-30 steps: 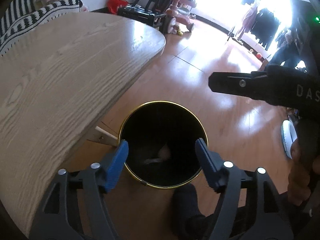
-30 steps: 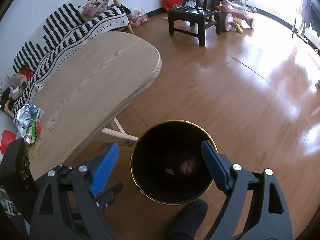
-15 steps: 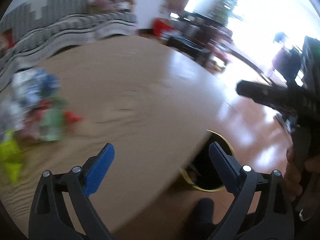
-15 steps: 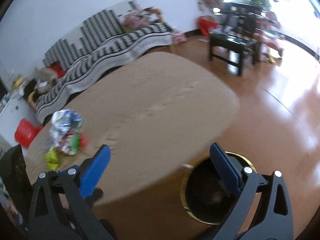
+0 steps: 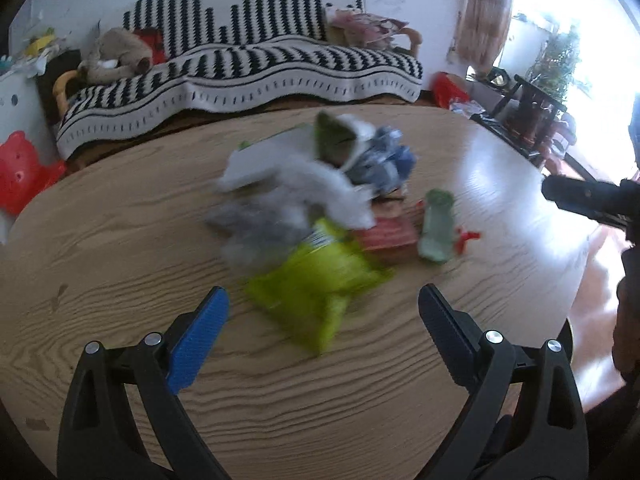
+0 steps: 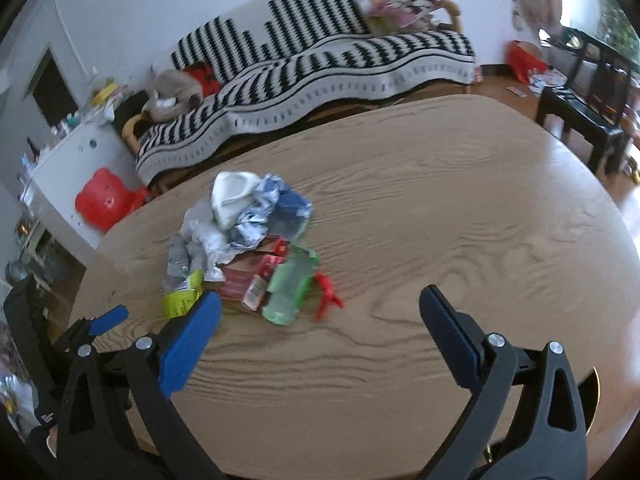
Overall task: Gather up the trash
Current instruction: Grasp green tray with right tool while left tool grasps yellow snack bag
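Right wrist view is showing crumpled trash (image 6: 248,256) lying heaped on the table (image 6: 440,240). Both grippers, left (image 5: 322,322) and right (image 6: 320,320), are tilting down above it, wide open, holding nothing.

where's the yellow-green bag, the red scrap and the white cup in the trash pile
yellow-green bag (image 5: 316,284): left wrist view, middle of its crumpled face
red scrap (image 6: 328,296): right wrist view, its middle, at the pile's near right edge
white cup (image 6: 232,196): right wrist view, its side wall, atop the pile
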Demonstrator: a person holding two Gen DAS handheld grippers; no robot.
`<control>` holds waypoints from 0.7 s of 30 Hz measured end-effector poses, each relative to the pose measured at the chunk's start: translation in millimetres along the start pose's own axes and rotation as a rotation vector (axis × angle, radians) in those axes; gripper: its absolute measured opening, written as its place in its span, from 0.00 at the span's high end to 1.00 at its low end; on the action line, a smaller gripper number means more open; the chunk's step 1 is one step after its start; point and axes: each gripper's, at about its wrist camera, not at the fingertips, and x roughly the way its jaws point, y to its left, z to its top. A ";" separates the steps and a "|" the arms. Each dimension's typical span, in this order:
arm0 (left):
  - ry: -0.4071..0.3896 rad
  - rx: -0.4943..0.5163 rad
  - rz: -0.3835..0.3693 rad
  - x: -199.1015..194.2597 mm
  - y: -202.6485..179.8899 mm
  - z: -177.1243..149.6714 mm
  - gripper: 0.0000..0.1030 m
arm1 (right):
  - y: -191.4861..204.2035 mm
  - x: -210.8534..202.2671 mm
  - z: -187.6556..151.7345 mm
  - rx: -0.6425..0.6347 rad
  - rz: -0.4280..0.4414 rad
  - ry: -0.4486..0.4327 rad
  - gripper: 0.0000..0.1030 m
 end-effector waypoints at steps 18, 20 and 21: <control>0.089 0.126 0.002 70.1 -0.8 -7.0 0.10 | 24.7 93.3 0.7 -0.056 -0.030 0.152 0.18; 0.097 0.101 0.002 76.1 2.5 -6.2 0.10 | 26.3 103.3 -0.7 -0.060 -0.035 0.175 0.26; 0.100 0.098 0.004 78.0 2.9 -5.8 0.10 | 27.6 106.9 -1.4 -0.063 -0.038 0.182 0.29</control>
